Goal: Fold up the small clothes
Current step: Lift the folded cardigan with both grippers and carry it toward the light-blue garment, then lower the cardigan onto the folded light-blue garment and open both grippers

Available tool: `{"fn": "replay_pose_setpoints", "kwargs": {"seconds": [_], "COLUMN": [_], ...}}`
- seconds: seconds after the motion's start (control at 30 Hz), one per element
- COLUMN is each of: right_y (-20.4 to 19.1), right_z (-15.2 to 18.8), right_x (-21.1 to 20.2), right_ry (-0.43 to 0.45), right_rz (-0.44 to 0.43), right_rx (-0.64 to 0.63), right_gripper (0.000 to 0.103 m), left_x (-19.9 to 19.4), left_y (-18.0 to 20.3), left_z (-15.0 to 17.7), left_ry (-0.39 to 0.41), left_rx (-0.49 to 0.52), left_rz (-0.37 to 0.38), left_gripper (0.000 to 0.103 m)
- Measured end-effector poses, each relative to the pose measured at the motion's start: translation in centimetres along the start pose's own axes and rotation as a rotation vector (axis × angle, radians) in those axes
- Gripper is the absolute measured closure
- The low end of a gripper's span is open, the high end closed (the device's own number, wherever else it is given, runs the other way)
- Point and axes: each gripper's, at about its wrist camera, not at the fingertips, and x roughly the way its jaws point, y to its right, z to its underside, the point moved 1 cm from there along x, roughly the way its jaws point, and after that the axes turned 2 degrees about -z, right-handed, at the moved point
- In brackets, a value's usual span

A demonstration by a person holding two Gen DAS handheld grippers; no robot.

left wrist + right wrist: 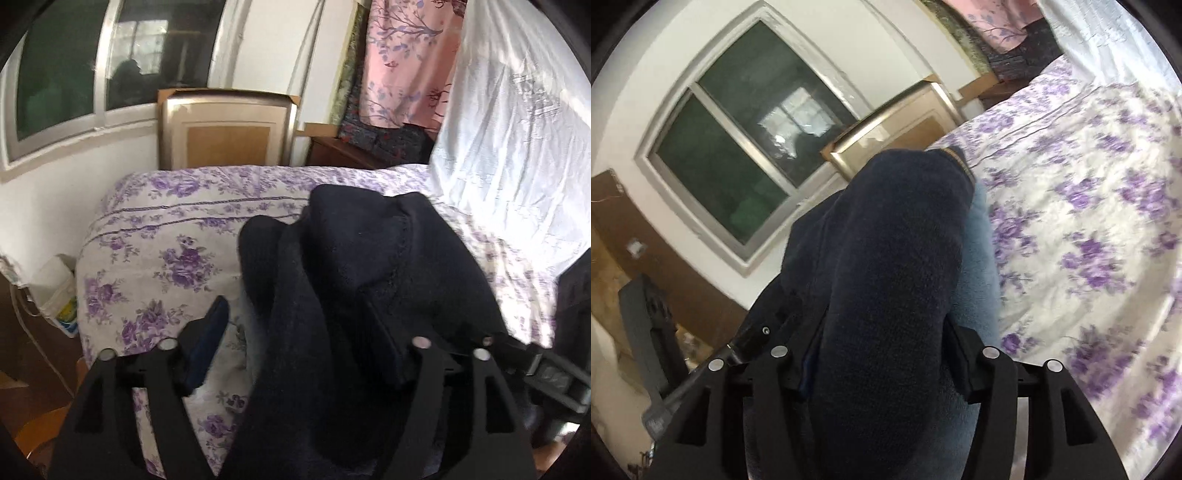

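Note:
A dark navy fleece garment point(354, 258) with a pale blue lining point(979, 258) hangs bunched between my two grippers above the bed point(155, 240). My left gripper point(295, 332) stands wide: the left finger point(210, 332) is bare and apart from the cloth, which drapes over the right finger. In the right wrist view the garment point(886, 277) fills the gap between the fingers of my right gripper point(882, 350), which is shut on it. The fingertips are hidden by cloth.
The bed has a white cover with purple flowers point(1089, 221). A framed board point(225, 133) leans on the wall under a window point(74, 62). A white curtain point(517, 129) hangs at the right. A bucket point(55, 291) stands on the floor at the left.

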Motion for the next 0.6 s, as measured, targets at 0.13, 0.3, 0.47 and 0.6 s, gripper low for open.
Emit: {"fn": "replay_pose_setpoints", "kwargs": {"seconds": [0.13, 0.3, 0.47, 0.6], "right_y": [-2.1, -3.5, -4.8, -4.3], "right_z": [2.7, 7.9, 11.2, 12.3], "right_x": [-5.8, -11.8, -15.0, -15.9], "right_ry": [0.133, 0.187, 0.131, 0.092], "right_rz": [0.087, 0.304, 0.393, 0.365], "right_rx": [-0.049, -0.123, -0.239, -0.224], "right_gripper": [0.032, 0.010, 0.004, 0.004], "left_x": [-2.5, -9.1, -14.3, -17.7], "left_y": [1.5, 2.2, 3.6, 5.1], "left_z": [0.4, 3.3, 7.2, 9.9], "left_ry": [0.030, 0.064, 0.040, 0.037], "left_rx": [0.057, 0.034, 0.025, 0.032], "left_rz": [-0.139, -0.196, -0.222, -0.231], "left_gripper": [0.024, 0.007, 0.007, 0.006]}}
